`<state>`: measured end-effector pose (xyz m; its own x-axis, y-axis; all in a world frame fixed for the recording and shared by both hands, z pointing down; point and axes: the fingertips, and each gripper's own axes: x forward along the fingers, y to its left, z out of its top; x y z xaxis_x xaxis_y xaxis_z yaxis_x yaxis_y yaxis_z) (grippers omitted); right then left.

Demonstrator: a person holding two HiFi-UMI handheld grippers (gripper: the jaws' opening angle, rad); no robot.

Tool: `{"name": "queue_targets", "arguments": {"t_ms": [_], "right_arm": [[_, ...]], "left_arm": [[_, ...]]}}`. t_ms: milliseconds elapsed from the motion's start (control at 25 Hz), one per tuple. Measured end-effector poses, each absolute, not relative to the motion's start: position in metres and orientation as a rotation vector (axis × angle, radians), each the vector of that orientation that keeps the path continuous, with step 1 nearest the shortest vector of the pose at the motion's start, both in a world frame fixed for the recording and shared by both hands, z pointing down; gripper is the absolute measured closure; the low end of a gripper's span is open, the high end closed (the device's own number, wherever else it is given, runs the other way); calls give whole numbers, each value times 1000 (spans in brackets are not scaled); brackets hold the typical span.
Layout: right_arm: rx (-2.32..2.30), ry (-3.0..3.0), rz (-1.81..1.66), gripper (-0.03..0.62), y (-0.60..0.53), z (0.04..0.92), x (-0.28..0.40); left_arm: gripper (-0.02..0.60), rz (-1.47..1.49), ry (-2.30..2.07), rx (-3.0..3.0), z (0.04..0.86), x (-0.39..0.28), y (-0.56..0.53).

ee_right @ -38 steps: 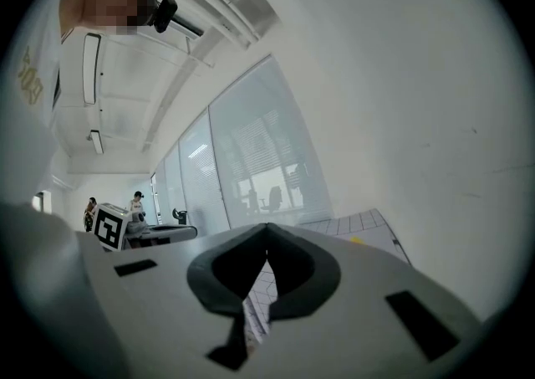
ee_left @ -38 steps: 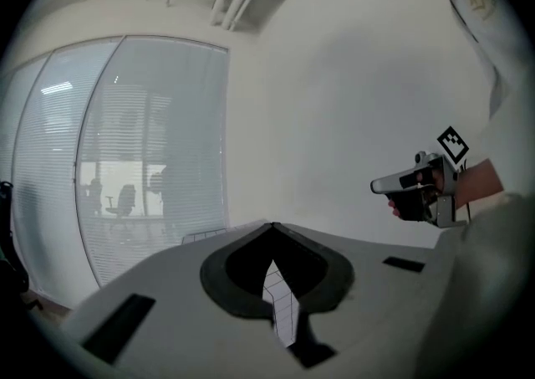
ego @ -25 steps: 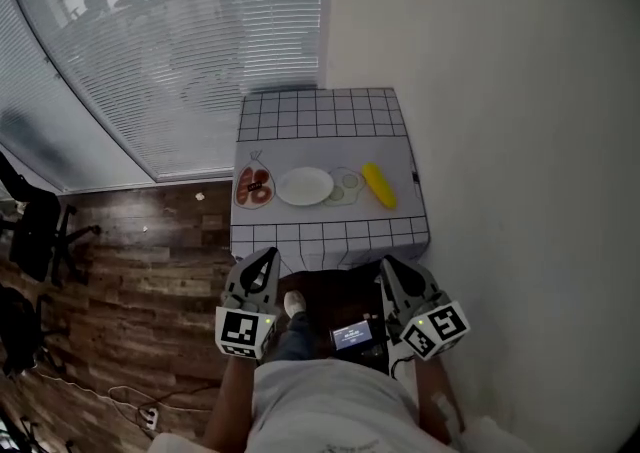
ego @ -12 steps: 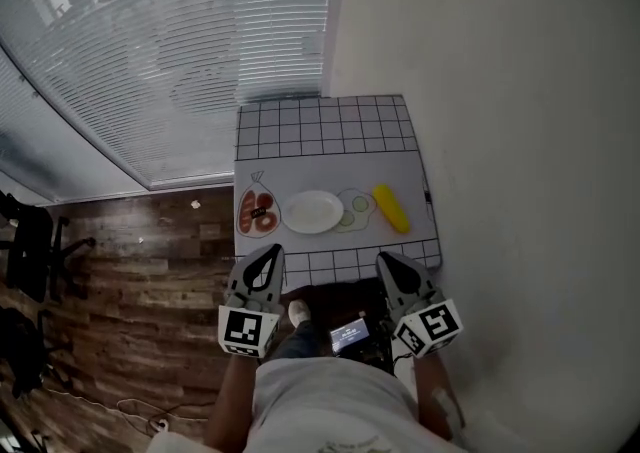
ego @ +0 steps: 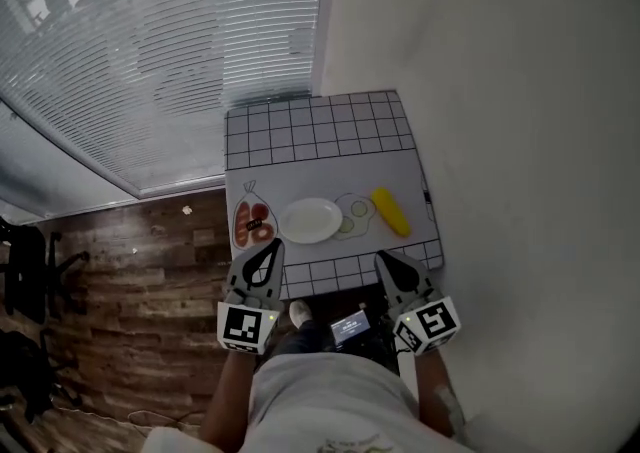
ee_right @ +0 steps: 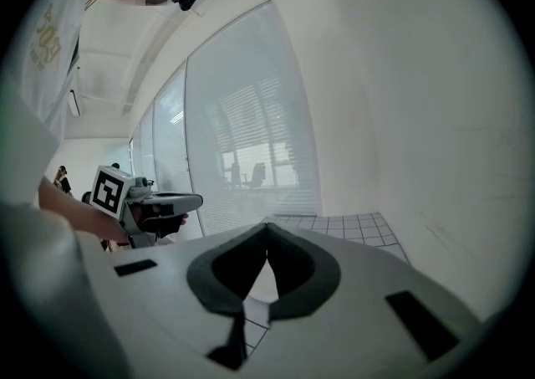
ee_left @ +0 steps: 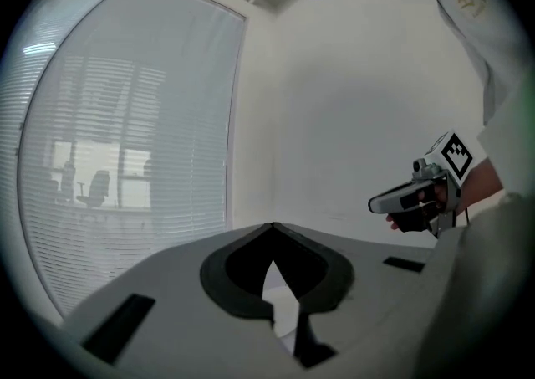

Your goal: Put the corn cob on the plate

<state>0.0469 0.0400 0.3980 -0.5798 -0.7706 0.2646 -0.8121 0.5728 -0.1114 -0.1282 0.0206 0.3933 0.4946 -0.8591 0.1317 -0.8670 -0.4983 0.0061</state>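
One corn cob [ego: 390, 211] is lying on the checkered table [ego: 320, 131], over at the right side and not picked up yet. It's apart from the white plate [ego: 310, 220], which sits empty around the middle.

What's changed in the last second is the approach. The person has closed in on the table, and both grippers now sit right at its near edge instead of hanging back from it. So I'd say we're still in the walk-up phase and the actual grab hasn't started.

The right gripper [ego: 383, 259] is nearest the cob, with its jaws pressed together and nothing in them. Same deal for the left gripper [ego: 272, 245], which is closed up and empty, nearer the plate side.

As for stuff in the way, a clear bag of green slices [ego: 352, 213] lies between cob and plate, so the cob probably has to go over that. A bag of red pieces [ego: 253, 222] sits left of the plate. The wall [ego: 500, 141] is tight on the right.
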Motion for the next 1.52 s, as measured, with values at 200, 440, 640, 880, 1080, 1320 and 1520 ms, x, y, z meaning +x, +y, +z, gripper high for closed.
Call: {"name": "queue_targets", "arguments": {"t_ms": [200, 440, 640, 880, 1080, 1320, 1520], "right_arm": [[1373, -2577, 355, 588, 40, 404, 57], [1445, -2520, 252, 588, 38, 414, 68], [1415, -2495, 238, 588, 21, 423, 66], [1405, -2521, 287, 588, 3, 432, 71], [1448, -2468, 302, 588, -10, 445, 85], [1535, -2345, 350, 588, -23, 467, 114], [1602, -2277, 370, 588, -30, 479, 139]], "left_arm": [[574, 200, -1471, 2674, 400, -118, 15], [574, 240, -1392, 2709, 404, -103, 5], [574, 238, -1364, 2747, 400, -90, -17], [574, 238, -1317, 2773, 399, -77, -36], [574, 266, -1250, 2791, 410, -57, -52], [573, 317, -1116, 2835, 422, -26, -69], [574, 410, -945, 2876, 438, 5, -73]]}}
